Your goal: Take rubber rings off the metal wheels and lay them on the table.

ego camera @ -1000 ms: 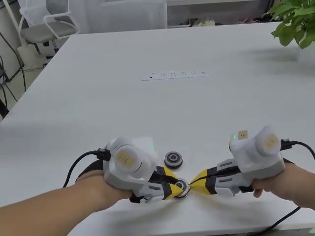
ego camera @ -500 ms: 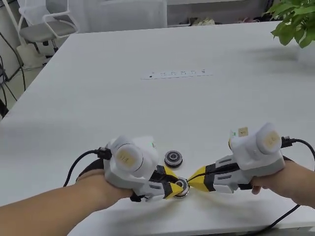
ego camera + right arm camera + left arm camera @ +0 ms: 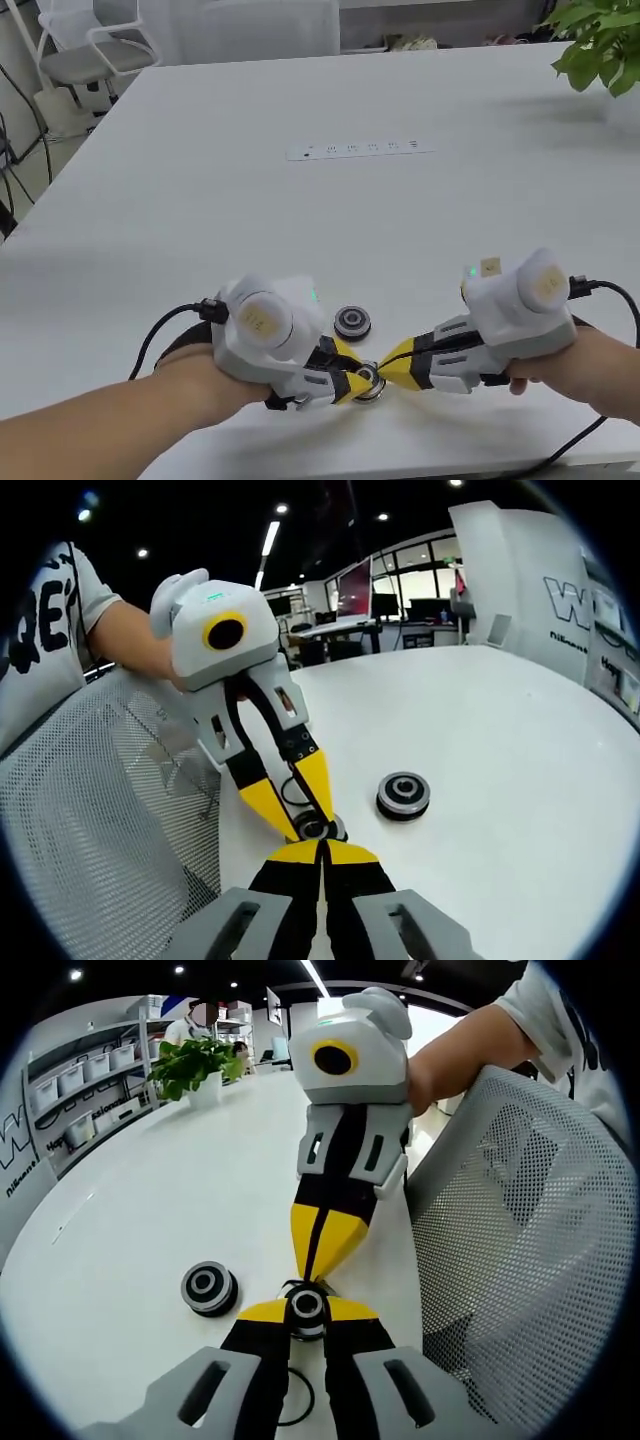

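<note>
Both forearms reach in over the near edge of the white worktop. Each hand is wrapped round its tool's white body, and the two claws point at each other nose to nose.

The left hand holds the left claw low and angled toward the right. Its yellow-tipped jaws stand narrow, clamped on either side of a small metal wheel close to the worktop's near edge.

The right hand holds the right claw on the right, tilted slightly down. Its jaws are pressed together to a point, and that point meets the rim of the held wheel on its right side. Whether anything is pinched between them I cannot tell.

The second wheel lies flat on the worktop just beyond the left claw, apart from both claws. Its black rubber ring sits around the metal hub.

Farther off, at mid-worktop, lies a white power strip, and a potted plant stands at the far right corner. In the left gripper view a grey mesh chair stands at the worktop's near edge.
</note>
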The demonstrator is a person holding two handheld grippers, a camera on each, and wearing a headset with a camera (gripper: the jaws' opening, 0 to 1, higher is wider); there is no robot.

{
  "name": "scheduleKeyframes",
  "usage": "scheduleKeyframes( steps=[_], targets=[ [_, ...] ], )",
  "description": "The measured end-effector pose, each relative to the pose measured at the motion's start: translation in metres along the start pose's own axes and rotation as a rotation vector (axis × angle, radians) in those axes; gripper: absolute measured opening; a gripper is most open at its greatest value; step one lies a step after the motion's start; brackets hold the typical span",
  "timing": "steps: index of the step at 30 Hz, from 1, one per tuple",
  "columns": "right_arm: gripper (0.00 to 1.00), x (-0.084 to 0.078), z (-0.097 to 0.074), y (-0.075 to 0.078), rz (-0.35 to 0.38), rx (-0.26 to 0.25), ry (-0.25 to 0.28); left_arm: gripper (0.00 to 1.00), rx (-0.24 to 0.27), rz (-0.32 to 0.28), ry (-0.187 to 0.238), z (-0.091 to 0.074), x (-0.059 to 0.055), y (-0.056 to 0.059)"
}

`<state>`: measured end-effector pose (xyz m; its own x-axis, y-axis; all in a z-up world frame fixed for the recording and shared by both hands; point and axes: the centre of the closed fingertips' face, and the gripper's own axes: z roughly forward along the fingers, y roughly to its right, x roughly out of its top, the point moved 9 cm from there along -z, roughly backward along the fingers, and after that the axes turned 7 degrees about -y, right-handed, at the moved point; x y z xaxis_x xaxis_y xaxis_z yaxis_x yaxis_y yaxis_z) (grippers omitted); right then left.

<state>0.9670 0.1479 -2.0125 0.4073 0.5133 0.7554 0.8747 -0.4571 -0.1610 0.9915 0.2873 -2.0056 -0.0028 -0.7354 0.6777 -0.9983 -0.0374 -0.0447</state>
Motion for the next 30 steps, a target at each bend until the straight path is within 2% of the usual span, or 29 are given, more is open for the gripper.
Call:
scheduleKeyframes(
  steps=[8,9,10,11,12,14,22,26,30],
  targets=[
    [0.00,0.003,0.001,-0.004,-0.011,0.013,0.019,0.07,0.002,0.000,-0.001,0.000,0.000,0.000],
    [0.00,0.005,0.001,-0.006,-0.013,0.028,0.034,0.07,0.003,0.000,-0.002,0.000,0.000,0.000],
    [0.00,0.014,0.003,-0.012,-0.008,0.074,0.098,0.07,0.003,0.000,-0.001,0.000,0.001,0.000],
    [0.00,0.016,0.002,-0.011,-0.015,0.059,0.081,0.07,0.004,0.001,-0.001,0.000,0.001,0.000],
    [0.00,0.014,0.004,-0.008,-0.087,0.039,0.021,0.07,0.004,-0.001,0.000,0.000,0.001,0.001],
    [0.00,0.014,0.006,-0.009,-0.061,0.045,0.037,0.07,0.004,-0.003,0.000,0.000,0.001,0.001],
    [0.00,0.007,0.003,-0.006,-0.058,0.032,0.031,0.07,-0.006,-0.022,0.011,0.000,0.000,-0.001],
    [0.00,0.006,0.002,-0.005,-0.055,0.027,0.028,0.07,-0.012,-0.005,0.014,0.001,0.000,-0.001],
    [0.00,0.006,0.002,-0.004,-0.055,0.023,0.028,0.08,-0.017,-0.016,0.014,0.000,0.001,-0.002]
  ],
)
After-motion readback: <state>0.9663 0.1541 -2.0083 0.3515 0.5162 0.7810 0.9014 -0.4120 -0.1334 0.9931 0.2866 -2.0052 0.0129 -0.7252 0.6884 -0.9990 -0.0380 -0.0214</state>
